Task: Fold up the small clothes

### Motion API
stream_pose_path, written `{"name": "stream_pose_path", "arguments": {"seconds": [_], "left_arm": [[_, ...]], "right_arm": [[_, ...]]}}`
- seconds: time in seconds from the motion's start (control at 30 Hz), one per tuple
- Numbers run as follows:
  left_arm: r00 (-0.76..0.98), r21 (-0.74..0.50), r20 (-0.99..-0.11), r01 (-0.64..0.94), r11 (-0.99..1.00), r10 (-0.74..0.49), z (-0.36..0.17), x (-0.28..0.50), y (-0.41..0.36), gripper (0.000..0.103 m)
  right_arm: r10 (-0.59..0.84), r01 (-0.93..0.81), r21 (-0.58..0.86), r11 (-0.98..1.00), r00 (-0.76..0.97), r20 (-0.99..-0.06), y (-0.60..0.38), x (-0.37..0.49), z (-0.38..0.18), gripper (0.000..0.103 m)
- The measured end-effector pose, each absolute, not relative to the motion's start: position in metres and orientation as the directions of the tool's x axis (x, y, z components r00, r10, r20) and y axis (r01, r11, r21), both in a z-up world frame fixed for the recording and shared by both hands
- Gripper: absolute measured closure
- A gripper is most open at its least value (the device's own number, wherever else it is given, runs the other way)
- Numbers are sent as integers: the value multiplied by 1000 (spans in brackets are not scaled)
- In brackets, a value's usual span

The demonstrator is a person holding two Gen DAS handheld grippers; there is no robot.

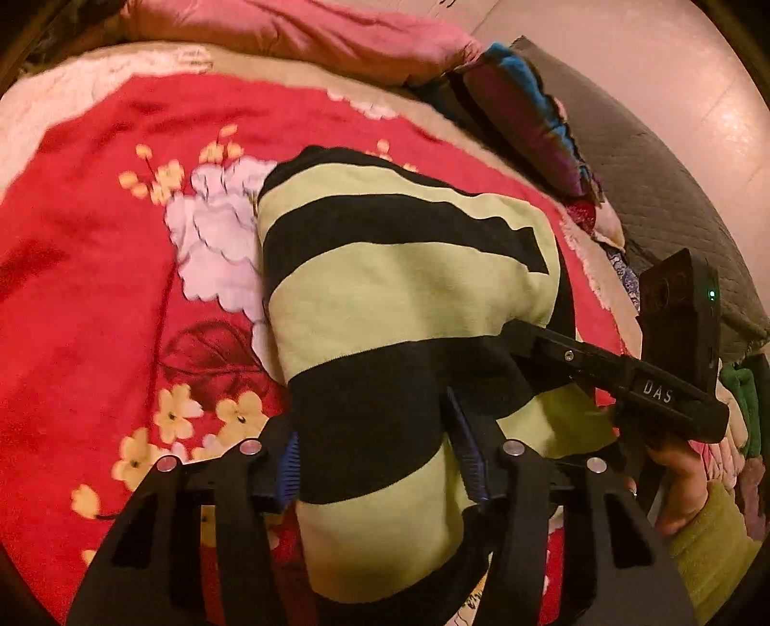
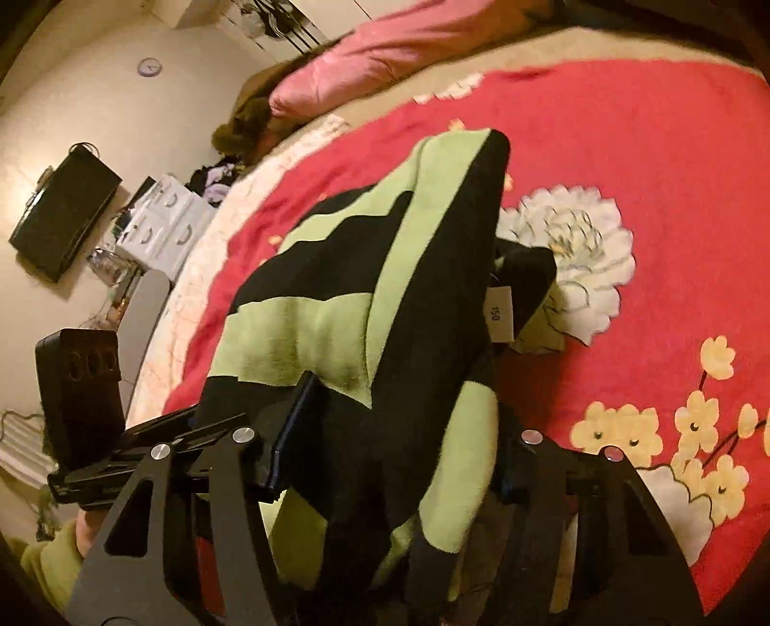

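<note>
A small garment with broad lime-green and black stripes (image 1: 394,269) lies bunched on a red floral blanket (image 1: 96,289). My left gripper (image 1: 378,457) is at its near end, blue pads on either side of a fold of fabric that fills the gap, so it is shut on the cloth. A finger (image 1: 553,344) of the right gripper reaches onto the garment from the right. In the right wrist view my right gripper (image 2: 394,457) likewise clamps a raised fold of the garment (image 2: 337,298). A white size tag (image 2: 498,313) hangs at the collar.
A pink pillow (image 1: 313,33) lies at the head of the bed. Folded colourful cloths (image 1: 524,110) and a grey quilted mat (image 1: 664,192) lie off the right edge. A hand in a green sleeve (image 1: 707,544) holds the right gripper. White drawers (image 2: 163,226) and a black box (image 2: 62,216) stand beyond the bed.
</note>
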State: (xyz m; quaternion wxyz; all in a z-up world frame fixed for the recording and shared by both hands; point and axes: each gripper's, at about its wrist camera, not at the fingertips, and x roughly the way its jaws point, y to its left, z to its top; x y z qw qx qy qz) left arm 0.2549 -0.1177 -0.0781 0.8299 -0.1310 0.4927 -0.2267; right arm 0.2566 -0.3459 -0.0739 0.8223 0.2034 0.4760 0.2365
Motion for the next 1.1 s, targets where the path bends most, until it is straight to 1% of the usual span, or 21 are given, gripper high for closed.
{"name": "stream_pose_path", "arguments": {"seconds": [0.1,0.2,0.27,0.33,0.4,0.47,0.5,0.57,0.6,0.67,0.7,0.83,1.0,1.03,1.07,1.1], "left_arm": [[454,-393,-759,253,884,-467,-60,246,-109,53],[464,-383,-763,236,893,-450,-51,239,-92,53],[465,-372,-772,221,901,-433,-50,234,-84,53],[469,-334,-790,212,918,-395,-54,226,-76,53],[457,-331,-802,193,924,-384,-62,223,-67,53],[442,-338,-813,171,925,-379,-71,223,-55,52],[440,-340,-814,170,925,-380,-73,223,-53,50],[445,-335,-812,174,926,-378,-75,223,-53,46],[447,-331,-811,182,926,-378,-75,221,-52,45],[450,-327,-810,185,927,-376,-75,221,-54,42],[450,-327,-810,184,927,-375,-76,220,-53,42],[450,-324,-814,174,930,-368,-77,219,-50,34],[455,-323,-813,167,932,-363,-71,215,-46,33],[460,-320,-811,167,933,-361,-69,214,-45,31],[466,-316,-810,165,934,-356,-66,213,-43,27],[476,-309,-807,164,937,-349,-62,211,-41,26]], "right_arm": [[599,-220,565,795,438,-671,-335,250,-62,51],[605,-254,554,793,433,-668,-316,242,-55,51],[613,-265,556,788,423,-667,-302,238,-56,51],[613,-276,549,789,409,-676,-289,236,-61,51],[606,-276,540,795,394,-690,-278,236,-67,51],[576,-270,509,817,388,-719,-268,234,-73,48],[558,-263,493,830,392,-731,-267,233,-74,47],[532,-224,484,846,400,-746,-269,232,-77,41],[520,-209,477,854,403,-753,-271,230,-78,40],[484,-186,449,874,413,-771,-273,230,-78,33],[466,-177,433,884,417,-781,-274,230,-79,33],[453,-163,426,890,424,-784,-276,227,-79,28],[428,-142,411,901,456,-780,-278,220,-68,25],[423,-141,407,903,463,-779,-277,219,-64,19],[417,-141,400,905,473,-776,-278,217,-59,16],[408,-139,393,909,486,-773,-279,214,-54,16]]}}
